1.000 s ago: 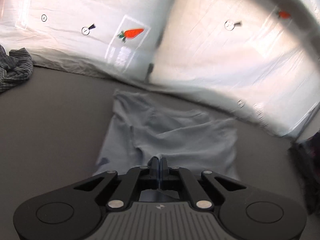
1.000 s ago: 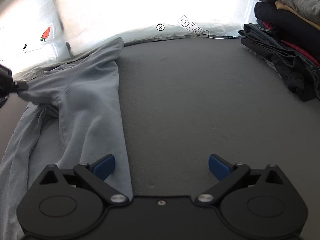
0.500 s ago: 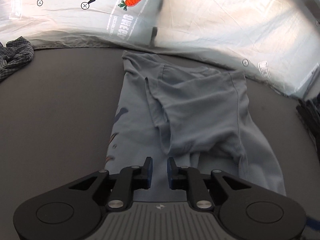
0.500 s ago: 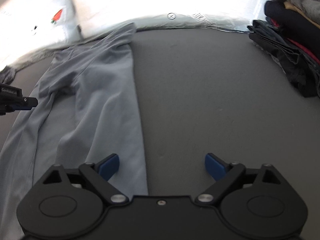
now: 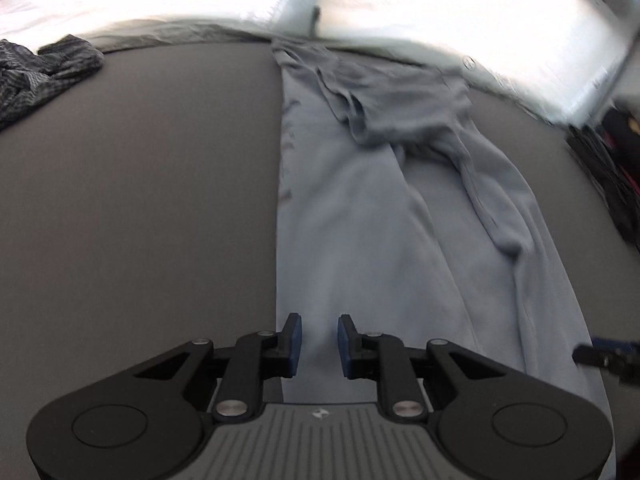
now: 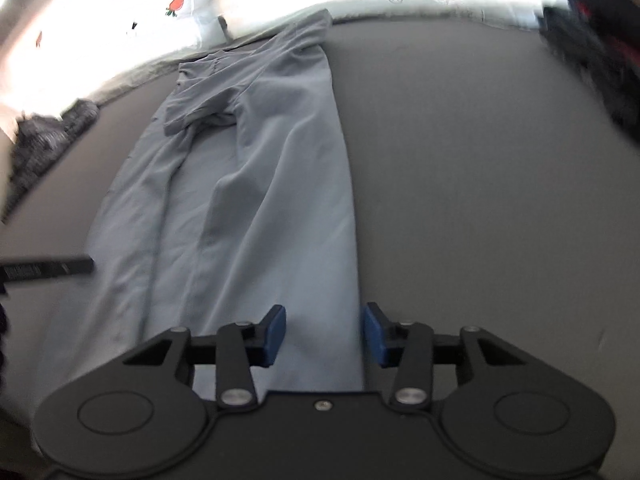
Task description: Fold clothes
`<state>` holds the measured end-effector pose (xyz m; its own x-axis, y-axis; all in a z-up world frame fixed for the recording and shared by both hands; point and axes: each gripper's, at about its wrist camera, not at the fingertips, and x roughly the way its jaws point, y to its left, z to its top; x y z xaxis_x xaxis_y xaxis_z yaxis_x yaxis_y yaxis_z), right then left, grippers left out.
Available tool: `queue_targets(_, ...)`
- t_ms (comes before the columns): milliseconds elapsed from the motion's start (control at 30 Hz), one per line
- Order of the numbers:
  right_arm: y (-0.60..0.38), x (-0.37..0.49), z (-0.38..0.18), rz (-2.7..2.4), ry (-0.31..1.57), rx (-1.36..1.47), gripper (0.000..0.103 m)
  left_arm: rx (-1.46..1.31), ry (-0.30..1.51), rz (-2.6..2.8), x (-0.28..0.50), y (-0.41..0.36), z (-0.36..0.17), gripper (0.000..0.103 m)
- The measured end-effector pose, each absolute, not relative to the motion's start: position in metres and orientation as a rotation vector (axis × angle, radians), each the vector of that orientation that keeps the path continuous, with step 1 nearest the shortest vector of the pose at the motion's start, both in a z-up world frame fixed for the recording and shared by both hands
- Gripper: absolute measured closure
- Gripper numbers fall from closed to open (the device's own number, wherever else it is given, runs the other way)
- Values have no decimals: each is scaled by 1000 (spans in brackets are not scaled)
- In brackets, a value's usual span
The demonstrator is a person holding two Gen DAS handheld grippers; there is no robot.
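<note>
A light blue-grey garment [image 5: 360,220] lies lengthwise on the dark grey surface [image 5: 140,200], its sleeve part folded in near the far end. My left gripper [image 5: 319,344] hovers over the garment's near left edge. Its jaws are opening, with a narrow gap and only flat cloth beneath. My right gripper [image 6: 324,334] sits over the garment's [image 6: 272,200] near right edge. Its jaws are closing, and the cloth edge lies between the blue pads without being pressed. The right gripper's tip [image 5: 604,354] shows at the right in the left wrist view. A left finger [image 6: 60,267] shows at the left in the right wrist view.
A crumpled dark patterned cloth [image 5: 40,72] lies at the far left. A pile of dark clothes [image 6: 600,20] sits at the far right. A white sheet with carrot prints [image 5: 200,0] borders the far edge. Bare grey surface [image 6: 480,200] stretches to the right of the garment.
My left gripper let go of the folded sleeve, parted its jaws and drew back to the near end. My right gripper shifted over the garment's right edge and its jaws narrowed.
</note>
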<state>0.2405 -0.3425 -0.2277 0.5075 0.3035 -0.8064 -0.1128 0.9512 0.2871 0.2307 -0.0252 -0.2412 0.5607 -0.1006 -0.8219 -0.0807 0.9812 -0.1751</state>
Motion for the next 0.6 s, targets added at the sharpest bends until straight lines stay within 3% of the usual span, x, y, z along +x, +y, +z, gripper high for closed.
queue_targets(333, -398, 197, -253, 318, 1140, 669, 67, -556, 1153, -100, 162, -4, -249, 81)
queue_targets(600, -409, 183, -265, 386, 1210, 761, 68, -761, 1277, -160, 137, 8, -260, 81)
